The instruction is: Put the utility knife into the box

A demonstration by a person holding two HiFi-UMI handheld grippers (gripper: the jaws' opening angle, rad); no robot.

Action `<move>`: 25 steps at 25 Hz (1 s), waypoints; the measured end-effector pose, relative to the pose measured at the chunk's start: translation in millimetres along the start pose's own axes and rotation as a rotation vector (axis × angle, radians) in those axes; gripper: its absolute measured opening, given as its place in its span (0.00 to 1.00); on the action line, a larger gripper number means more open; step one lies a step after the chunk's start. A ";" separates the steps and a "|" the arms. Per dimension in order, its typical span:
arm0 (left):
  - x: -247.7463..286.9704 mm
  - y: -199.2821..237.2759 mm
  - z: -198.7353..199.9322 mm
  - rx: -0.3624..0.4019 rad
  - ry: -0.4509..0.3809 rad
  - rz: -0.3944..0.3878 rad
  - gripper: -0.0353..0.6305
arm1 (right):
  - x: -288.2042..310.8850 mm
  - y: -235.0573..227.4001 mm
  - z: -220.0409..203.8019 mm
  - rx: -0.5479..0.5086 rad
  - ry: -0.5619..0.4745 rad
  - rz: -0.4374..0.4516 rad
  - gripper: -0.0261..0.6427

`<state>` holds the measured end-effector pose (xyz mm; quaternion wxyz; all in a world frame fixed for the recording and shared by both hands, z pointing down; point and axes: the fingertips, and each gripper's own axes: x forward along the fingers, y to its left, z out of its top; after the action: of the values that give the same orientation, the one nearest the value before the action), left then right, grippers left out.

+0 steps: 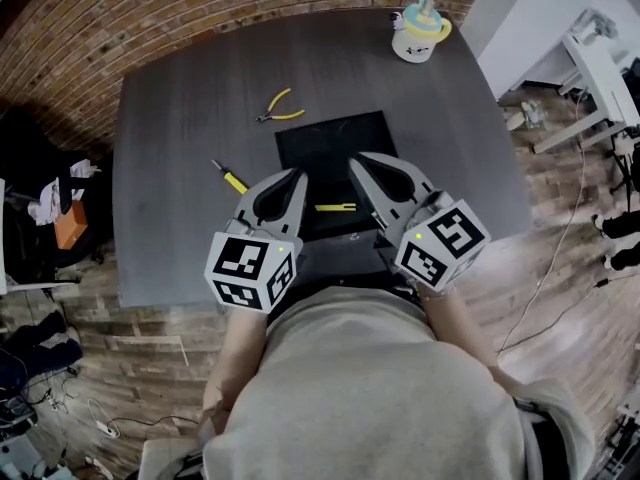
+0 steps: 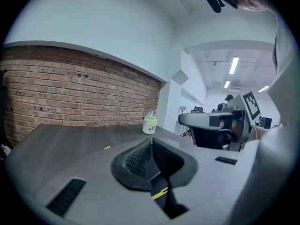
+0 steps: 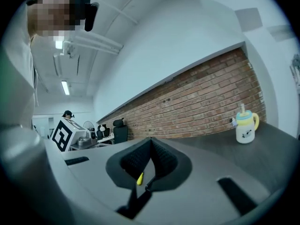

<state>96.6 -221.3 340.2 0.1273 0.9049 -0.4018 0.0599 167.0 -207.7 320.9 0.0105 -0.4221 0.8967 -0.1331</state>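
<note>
A black shallow box sits mid-table in the head view. A thin yellow utility knife lies in its near part, between and below my two grippers. My left gripper hangs over the box's left edge, its jaws shut with nothing in them. My right gripper hovers above the box's right side, also shut and empty. In the left gripper view the pads meet, and the knife shows as a yellow streak below them. The right gripper view shows the same yellow under closed pads.
Yellow-handled pliers lie behind the box. A yellow and black tool lies to its left. A lidded cup with a straw stands at the table's far right corner. A brick wall runs behind the table.
</note>
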 end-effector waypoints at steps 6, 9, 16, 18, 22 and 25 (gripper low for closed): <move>3.6 -0.7 -7.6 -0.008 0.036 -0.015 0.09 | 1.2 2.6 -13.7 -0.020 0.057 -0.028 0.05; 7.3 -5.4 -8.6 -0.012 0.034 -0.026 0.09 | -0.9 1.2 -21.8 -0.022 0.086 -0.028 0.04; 11.8 -14.2 -15.5 -0.021 0.050 -0.037 0.09 | -3.0 -2.1 -27.6 -0.033 0.126 -0.027 0.04; 11.5 -14.7 -17.4 -0.028 0.054 -0.039 0.09 | -2.6 -1.4 -29.3 -0.025 0.134 -0.019 0.04; 12.2 -15.2 -19.2 -0.036 0.063 -0.044 0.09 | -3.1 -5.3 -32.1 -0.005 0.145 -0.016 0.05; 14.2 -15.2 -19.5 -0.036 0.067 -0.049 0.09 | -3.8 -11.6 -33.0 0.002 0.146 -0.027 0.04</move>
<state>117.3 -216.2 359.2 0.1582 0.9095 -0.3762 0.0798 173.9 -204.3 355.2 -0.0561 -0.4236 0.8890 -0.1645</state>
